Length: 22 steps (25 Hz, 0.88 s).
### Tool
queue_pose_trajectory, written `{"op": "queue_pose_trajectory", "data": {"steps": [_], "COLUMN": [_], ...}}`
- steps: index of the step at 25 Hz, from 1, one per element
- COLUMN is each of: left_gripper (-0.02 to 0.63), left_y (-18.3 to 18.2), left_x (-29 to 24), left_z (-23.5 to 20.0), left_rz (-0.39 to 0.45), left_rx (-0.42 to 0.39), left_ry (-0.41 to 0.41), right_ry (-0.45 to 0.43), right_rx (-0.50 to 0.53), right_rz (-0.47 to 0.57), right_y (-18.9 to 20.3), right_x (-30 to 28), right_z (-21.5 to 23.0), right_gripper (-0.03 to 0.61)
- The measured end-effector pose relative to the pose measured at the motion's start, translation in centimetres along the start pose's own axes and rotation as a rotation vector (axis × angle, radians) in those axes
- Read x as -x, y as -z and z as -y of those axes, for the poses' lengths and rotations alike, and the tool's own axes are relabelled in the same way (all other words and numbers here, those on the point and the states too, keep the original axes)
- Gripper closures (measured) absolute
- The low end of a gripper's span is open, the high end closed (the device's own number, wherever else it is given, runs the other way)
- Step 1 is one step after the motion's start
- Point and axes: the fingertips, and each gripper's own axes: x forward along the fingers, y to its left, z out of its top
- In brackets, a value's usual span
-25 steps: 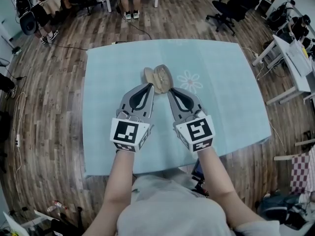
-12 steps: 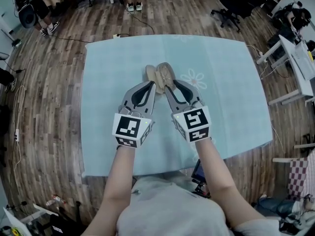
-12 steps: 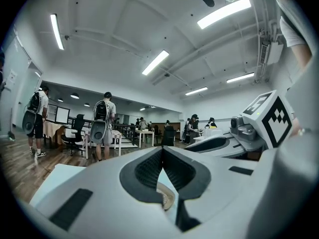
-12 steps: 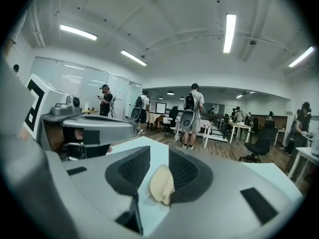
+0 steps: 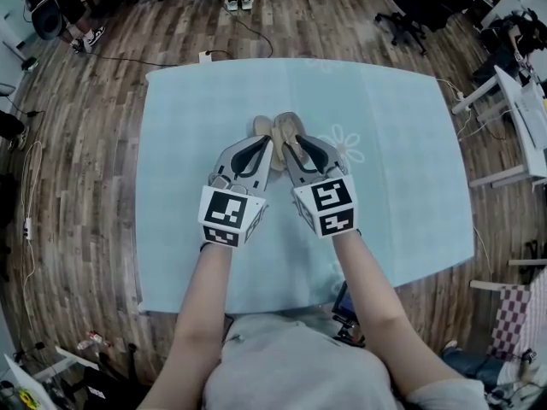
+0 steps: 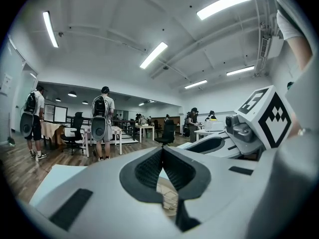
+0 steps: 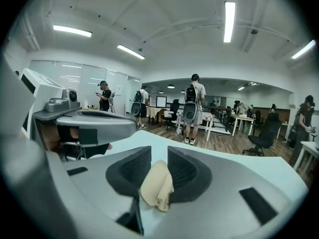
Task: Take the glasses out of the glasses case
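Pale blue tablecloth (image 5: 402,186) (white flower print, no readable writing anywhere) is carrying an open, soft beige glasses case (image 5: 284,130) at centre. Left gripper (image 5: 264,146) is resting at its left flap, jaws together. Right gripper (image 5: 288,149) is gaping wide, jaws having just been closing slightly, with a beige flap lying unpinched between them. The glasses are not showing clearly; likely light and fragile, so the frame is looking like the spot to grip, not the lenses.

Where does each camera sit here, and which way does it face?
Head view: on the person's head, steeply down at the table; forearms, left gripper, right gripper.
Left gripper view: along its shut jaws into the room; right gripper alongside.
Right gripper view: along its open jaws, just closing slightly, beige glasses case between; left gripper alongside.
Shared: both gripper views show the case, the table and standing people.
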Motion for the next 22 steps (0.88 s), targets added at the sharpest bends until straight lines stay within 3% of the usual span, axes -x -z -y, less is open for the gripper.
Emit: {"op": "queue_pose_trajectory", "data": {"steps": [10, 22], "left_gripper": [0.606, 0.606], "left_y": [3.5, 6.4], "left_x": [-3.0, -5.8], "left_z": [-1.9, -2.7], "left_rz": [-0.058, -0.11], "left_rx": [0.039, 0.081], "left_ry": [-0.016, -0.024], "right_ry": [-0.031, -0.042], "right_rx": [-0.05, -0.088], "right_rz": [-0.048, -0.236], "right_y": [3.4, 9.6], "right_x": [-5.3, -9.7], "right_z": [1.6, 3.3], "right_gripper": [0.492, 0.512]}}
